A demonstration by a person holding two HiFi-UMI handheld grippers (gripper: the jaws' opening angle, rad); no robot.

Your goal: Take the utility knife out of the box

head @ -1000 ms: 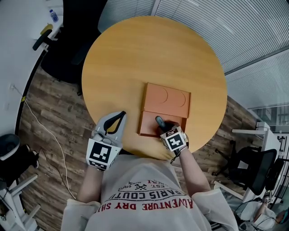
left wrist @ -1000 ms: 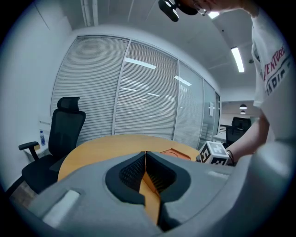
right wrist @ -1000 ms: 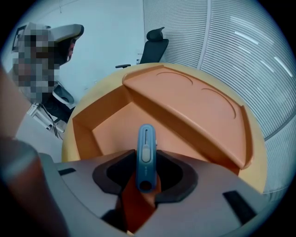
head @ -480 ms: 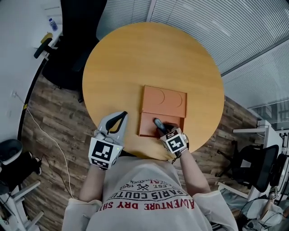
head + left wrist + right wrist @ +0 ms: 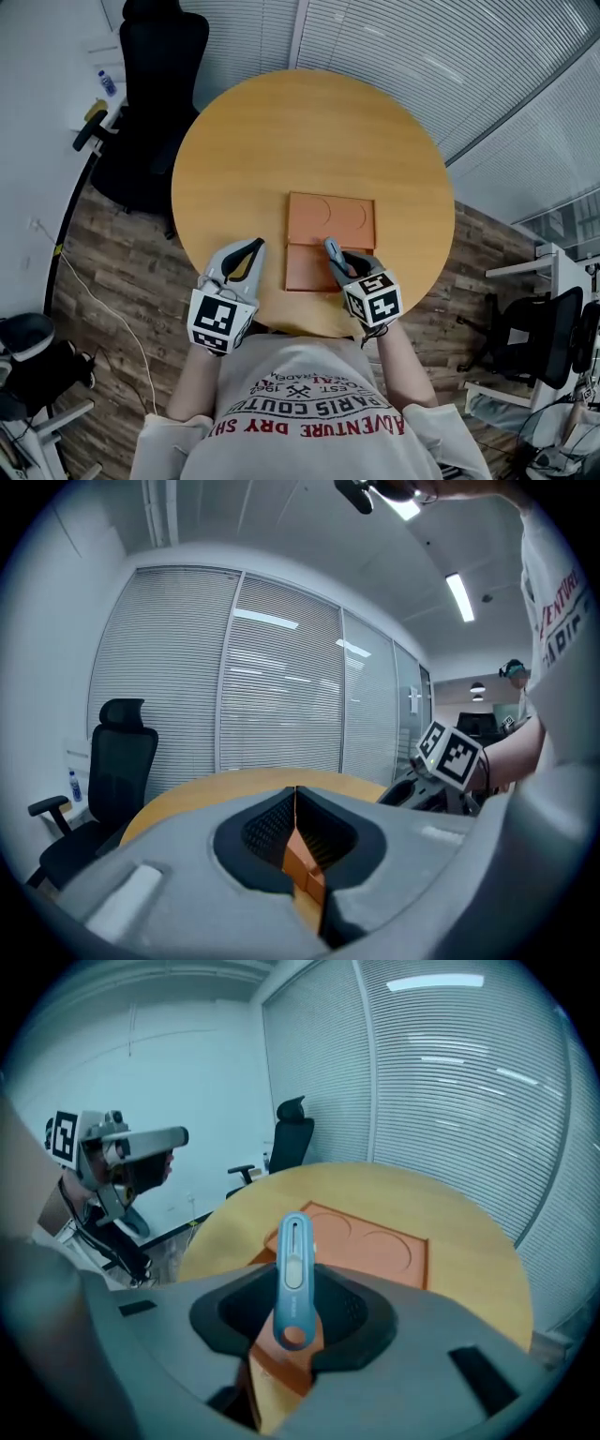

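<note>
Your right claw (image 5: 343,264) is rising off the orange box (image 5: 305,272), where a second ago it was reaching down inside. Its jaws have just been closing and are now gripping the blue utility knife (image 5: 292,1274), which is sticking up between them above the box, at the 6 o'clock side of the desk (image 5: 281,141). So the knife is looking as good as out. Your left claw (image 5: 256,245) is idling closed and empty at the box's 9 o'clock
</note>
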